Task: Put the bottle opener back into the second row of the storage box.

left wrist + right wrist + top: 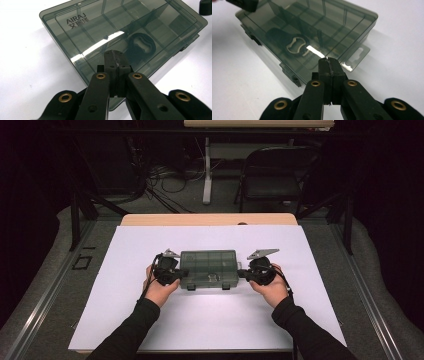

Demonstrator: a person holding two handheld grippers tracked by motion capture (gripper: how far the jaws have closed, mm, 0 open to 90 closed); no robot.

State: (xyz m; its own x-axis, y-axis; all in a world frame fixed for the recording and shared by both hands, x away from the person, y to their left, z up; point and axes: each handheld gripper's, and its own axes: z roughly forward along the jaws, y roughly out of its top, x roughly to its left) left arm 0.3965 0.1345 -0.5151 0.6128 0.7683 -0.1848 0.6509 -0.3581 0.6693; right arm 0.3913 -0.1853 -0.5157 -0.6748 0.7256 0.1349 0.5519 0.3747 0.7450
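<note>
White sheet-covered surface [210,320] with a closed smoke-grey translucent plastic compartment box [208,268] at its centre, flanked by two hand-held tools.

Left tool [183,272] and right tool [242,273] meet the box's two short ends, each with its jaws pressed together and gripping nothing; in the left gripper view the tip [113,56] overlaps the lid's edge. A black bottle opener [290,45] lies in one compartment. The step appears to be steadying the box before opening; the next move likely calls for working the front latches [289,73] on the near side. Open surface surrounds the box, its edges well apart.
</note>
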